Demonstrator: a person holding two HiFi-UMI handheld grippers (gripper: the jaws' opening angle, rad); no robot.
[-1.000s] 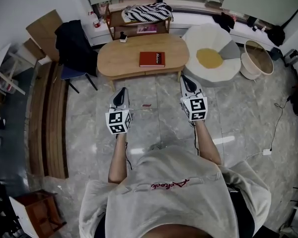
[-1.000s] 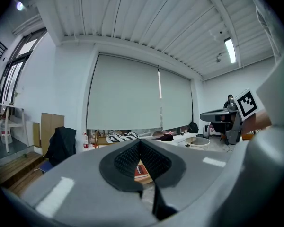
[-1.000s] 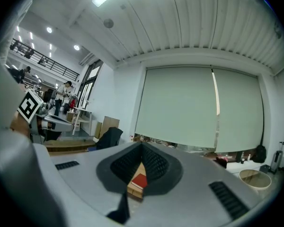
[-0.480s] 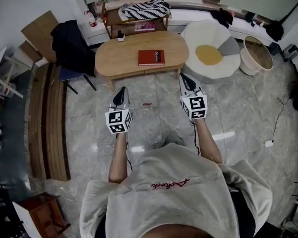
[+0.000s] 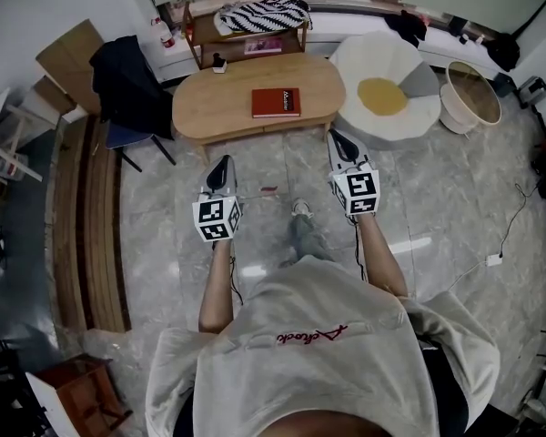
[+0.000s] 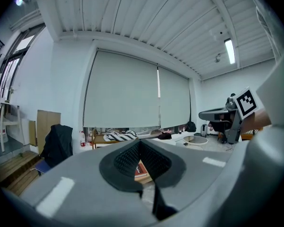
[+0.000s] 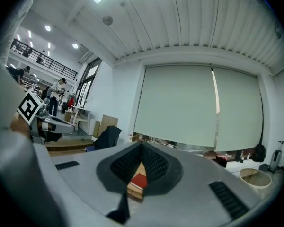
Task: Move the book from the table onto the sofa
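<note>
**Left:** you are holding the left gripper (image 5: 223, 164) over the grey marble floor (image 5: 282, 167), with its jaws pressed together on nothing.

**Centre:** your white shoe (image 5: 300, 209) is now showing between the two grippers, where half a second ago there was only floor. You are stepping toward the oval light-wood desk (image 5: 209, 107), so the approach is under way and no grasp has begun. The red rectangular book (image 5: 276, 102) is lying flat on the middle of that desk, well ahead of both grippers.

**Right:** the right gripper (image 5: 335, 138) is likewise closed tight and empty. The white, egg-shaped sofa with a yellow centre (image 5: 359, 66) is standing just right of the desk.

Only the head view is showing the shoe and the floor left to cross. Each gripper view is showing the book's red cover through the notch below its meeting jaws.
</note>
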